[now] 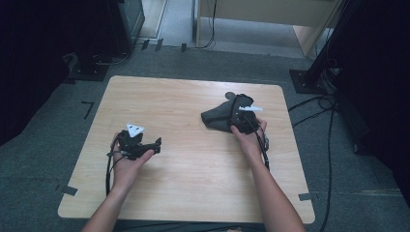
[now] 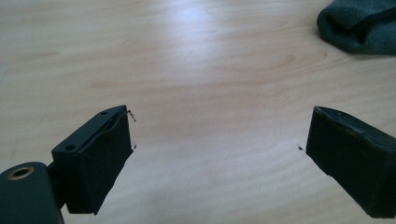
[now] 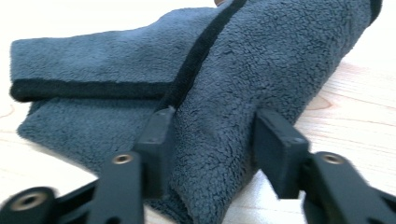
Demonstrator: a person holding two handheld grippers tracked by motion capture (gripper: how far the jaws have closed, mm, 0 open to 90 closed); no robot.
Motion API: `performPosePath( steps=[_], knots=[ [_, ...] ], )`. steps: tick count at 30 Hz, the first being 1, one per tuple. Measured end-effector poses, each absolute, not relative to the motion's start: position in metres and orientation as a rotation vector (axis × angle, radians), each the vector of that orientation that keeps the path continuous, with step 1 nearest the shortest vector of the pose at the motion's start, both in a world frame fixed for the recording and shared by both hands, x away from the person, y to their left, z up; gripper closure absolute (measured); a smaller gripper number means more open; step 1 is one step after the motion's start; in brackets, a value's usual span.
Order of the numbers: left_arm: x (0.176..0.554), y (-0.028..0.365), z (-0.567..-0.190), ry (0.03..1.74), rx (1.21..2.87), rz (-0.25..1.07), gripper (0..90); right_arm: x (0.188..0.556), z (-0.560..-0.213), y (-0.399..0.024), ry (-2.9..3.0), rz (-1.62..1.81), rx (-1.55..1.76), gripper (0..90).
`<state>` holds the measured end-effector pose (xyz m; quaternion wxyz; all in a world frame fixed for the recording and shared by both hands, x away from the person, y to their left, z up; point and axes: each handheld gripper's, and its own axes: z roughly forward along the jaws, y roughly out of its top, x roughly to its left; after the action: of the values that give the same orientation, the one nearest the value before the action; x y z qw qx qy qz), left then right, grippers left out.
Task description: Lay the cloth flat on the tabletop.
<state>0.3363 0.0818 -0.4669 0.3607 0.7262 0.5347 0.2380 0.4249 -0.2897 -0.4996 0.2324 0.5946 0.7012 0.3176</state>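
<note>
A dark grey fleece cloth (image 1: 217,118) with a black hem lies bunched on the right half of the wooden table (image 1: 193,179). My right gripper (image 1: 235,110) is on it. In the right gripper view a loose fold of the cloth (image 3: 261,56) fills the gap between the jaws of the right gripper (image 3: 215,116), which stand apart and do not squeeze it. My left gripper (image 1: 155,144) hangs low over the left half of the table, pointing right. Its jaws (image 2: 219,135) are wide open over bare wood, with the cloth (image 2: 359,25) far off at the upper right.
The table has rounded corners and stands on grey carpet. Black cables (image 1: 329,145) trail on the floor at the right. Dark stands flank it at the back left (image 1: 96,67) and back right (image 1: 314,72).
</note>
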Motion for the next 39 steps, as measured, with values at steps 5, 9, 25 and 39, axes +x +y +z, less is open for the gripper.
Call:
performPosePath(
  steps=[5, 9, 25, 39],
  knots=[
    [0.35, 0.065, -0.47, 1.348, 1.88, 0.616, 6.6, 0.423, -0.501, -0.291, 1.937, 0.838, 1.6, 75.4],
    [0.365, 0.051, -0.474, 1.339, 1.888, 0.546, 7.2, 0.422, -0.502, -0.292, 1.948, 0.869, 1.579, 82.4],
    [0.399, -0.004, -0.495, 1.183, 1.994, 0.45, 15.4, 0.4, -0.502, -0.255, 2.193, 1.043, 1.307, 81.6],
    [0.413, -0.024, -0.503, 1.171, 2.003, 0.423, 34.4, 0.413, -0.497, -0.256, 2.02, 1.023, 1.529, 42.1]
  ],
)
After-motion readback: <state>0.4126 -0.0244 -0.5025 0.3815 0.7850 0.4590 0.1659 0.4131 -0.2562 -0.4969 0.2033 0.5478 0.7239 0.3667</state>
